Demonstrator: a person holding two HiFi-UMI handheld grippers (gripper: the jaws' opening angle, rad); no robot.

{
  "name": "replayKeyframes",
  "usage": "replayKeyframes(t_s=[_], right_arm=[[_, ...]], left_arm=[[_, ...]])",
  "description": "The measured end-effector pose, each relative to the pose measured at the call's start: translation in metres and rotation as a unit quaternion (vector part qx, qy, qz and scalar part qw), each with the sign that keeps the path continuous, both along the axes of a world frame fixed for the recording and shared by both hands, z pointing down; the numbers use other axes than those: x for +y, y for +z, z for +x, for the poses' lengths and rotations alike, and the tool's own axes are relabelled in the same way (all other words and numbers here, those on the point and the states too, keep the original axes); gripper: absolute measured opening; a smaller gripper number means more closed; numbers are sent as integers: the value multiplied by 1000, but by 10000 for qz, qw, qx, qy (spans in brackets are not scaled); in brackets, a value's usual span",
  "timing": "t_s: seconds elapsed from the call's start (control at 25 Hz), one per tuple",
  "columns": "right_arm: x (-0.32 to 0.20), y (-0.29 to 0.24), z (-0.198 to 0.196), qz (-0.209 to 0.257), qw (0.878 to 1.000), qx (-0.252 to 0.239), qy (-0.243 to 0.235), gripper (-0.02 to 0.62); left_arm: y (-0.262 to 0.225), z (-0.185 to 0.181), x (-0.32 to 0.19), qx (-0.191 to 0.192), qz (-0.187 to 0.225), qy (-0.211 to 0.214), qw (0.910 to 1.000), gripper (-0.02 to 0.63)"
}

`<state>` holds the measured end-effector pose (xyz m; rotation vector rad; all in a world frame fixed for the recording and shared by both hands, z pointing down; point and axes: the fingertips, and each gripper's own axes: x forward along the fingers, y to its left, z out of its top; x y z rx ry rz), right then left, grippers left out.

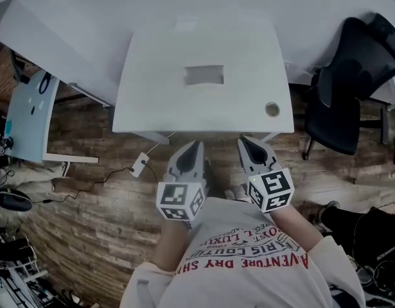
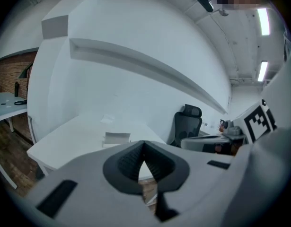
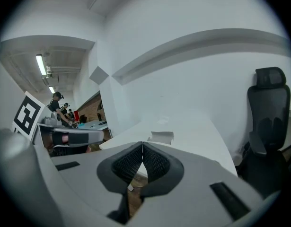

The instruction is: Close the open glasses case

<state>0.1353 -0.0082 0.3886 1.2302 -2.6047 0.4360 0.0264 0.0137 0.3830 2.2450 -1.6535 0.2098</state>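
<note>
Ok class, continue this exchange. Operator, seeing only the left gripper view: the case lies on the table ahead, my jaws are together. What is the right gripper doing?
Observer: The right gripper is shut and empty, tips touching.
Operator: Where do both grippers stand?
Observer: In the head view the left gripper and the right one are both short of the table's near edge, over the floor.
Operator: Anything else on the table?
Observer: A small round thing near its right front corner, apart from the glasses case.

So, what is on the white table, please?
A grey glasses case mid-table, a small pale item behind it, a round fitting near the right corner; the case's interior is unclear.
</note>
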Motion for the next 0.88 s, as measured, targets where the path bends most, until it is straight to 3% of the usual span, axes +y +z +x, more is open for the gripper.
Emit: replayKeyframes(t_s=[0.56,0.88], right_arm=[[-158,6,-34,-164,9973,262,663,12],[-241,23,-77,-323,9956,340,807,12]], left_arm=[[16,-37,-179,66,-229,782,9967,5],[41,-89,-258,84,-481,797,9956,5]])
